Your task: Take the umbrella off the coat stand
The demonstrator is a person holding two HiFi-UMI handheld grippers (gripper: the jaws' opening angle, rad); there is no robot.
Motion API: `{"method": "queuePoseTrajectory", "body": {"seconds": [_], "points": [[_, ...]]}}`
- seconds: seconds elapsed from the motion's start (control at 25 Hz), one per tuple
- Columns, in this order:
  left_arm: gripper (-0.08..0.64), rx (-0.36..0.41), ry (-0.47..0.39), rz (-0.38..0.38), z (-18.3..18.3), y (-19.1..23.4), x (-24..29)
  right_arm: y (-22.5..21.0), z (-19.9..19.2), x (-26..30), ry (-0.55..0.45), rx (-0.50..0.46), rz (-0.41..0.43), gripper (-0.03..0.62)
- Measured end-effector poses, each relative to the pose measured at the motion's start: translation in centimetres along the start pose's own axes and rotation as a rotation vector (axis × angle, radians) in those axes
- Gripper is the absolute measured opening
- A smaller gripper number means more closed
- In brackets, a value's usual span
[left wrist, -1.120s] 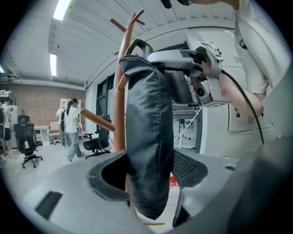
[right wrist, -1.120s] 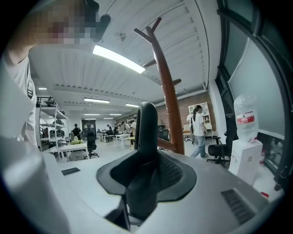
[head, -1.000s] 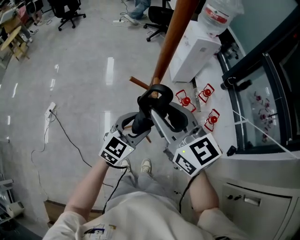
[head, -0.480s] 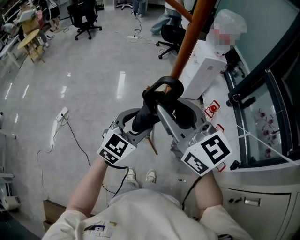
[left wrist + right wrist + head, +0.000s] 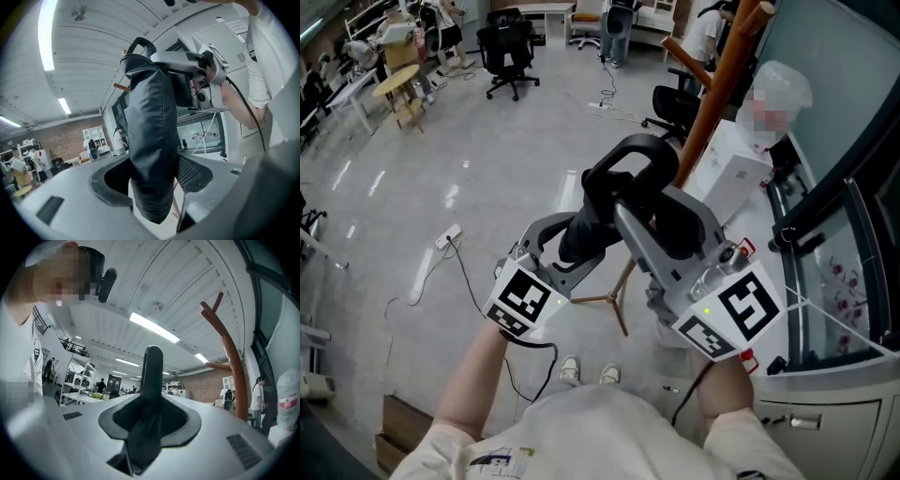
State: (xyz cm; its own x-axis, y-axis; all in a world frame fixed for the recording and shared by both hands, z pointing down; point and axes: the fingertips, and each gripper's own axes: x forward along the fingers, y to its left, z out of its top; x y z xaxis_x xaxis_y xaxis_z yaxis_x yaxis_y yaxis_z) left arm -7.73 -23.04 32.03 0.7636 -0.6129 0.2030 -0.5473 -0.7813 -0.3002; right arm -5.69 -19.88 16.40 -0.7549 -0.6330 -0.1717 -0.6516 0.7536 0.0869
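Umbrella (image 5: 589, 223): black, folded, fabric body below a curved loop handle. It is held in the air before the person, off the coat stand (image 5: 712, 105) and just beside its brown pole. The left tool (image 5: 577, 246) is clamped on the fabric body and the right tool (image 5: 645, 208) on the handle (both grips are plain in the gripper views). A white box (image 5: 733, 178) lies on the desk (image 5: 766, 220) at right, against a glass partition. To the left is open floor (image 5: 441, 159), with office chairs (image 5: 511, 42) well apart.
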Motion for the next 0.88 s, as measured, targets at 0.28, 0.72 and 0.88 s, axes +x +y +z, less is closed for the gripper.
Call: {"method": "queuePoseTrajectory", "body": {"seconds": [0.28,0.72,0.88], "points": [[0.282,0.010,0.016,0.092,0.6,0.2,-5.5,4.8,2.0,0.8,-0.055,-0.004,0.121,0.124],[0.282,-0.055,0.088,0.174,-2.2,-1.7,-8.9,7.9,-0.1,1.0,-0.034,0.056,0.250,0.126],[0.282,-0.076,0.106,0.186,-3.3,-1.9,-9.5,8.7,-1.0,1.4,-0.016,0.063,0.270,0.126]]}}
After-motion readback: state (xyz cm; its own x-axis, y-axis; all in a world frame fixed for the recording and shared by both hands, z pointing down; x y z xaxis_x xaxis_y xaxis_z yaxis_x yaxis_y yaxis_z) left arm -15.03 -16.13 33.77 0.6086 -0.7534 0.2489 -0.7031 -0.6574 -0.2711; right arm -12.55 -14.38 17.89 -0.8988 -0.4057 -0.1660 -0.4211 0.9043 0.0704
